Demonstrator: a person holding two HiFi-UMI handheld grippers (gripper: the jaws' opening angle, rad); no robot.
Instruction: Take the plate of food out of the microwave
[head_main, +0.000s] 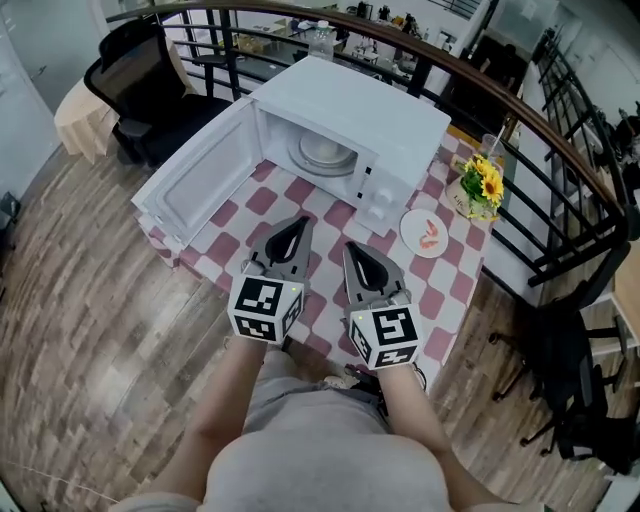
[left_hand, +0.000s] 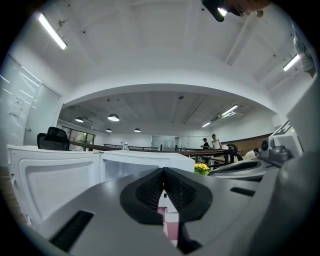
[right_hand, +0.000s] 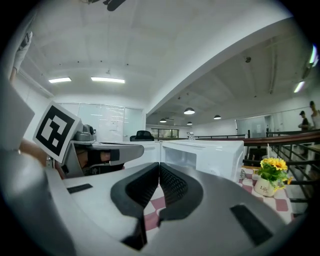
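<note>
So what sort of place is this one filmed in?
Likely an open-plan office, not a home kitchen: a black office chair, a long curved railing, and the microwave set on a checked table.

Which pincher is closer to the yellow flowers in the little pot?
Right. In the head view, the yellow flowers stand up and to the right of the right gripper. The left gripper is farther left, in front of the open microwave.

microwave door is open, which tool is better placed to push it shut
Left, probably: the door hangs open on the left side, and the left tool sits nearer it than the right tool. Both are shut and empty.
</note>
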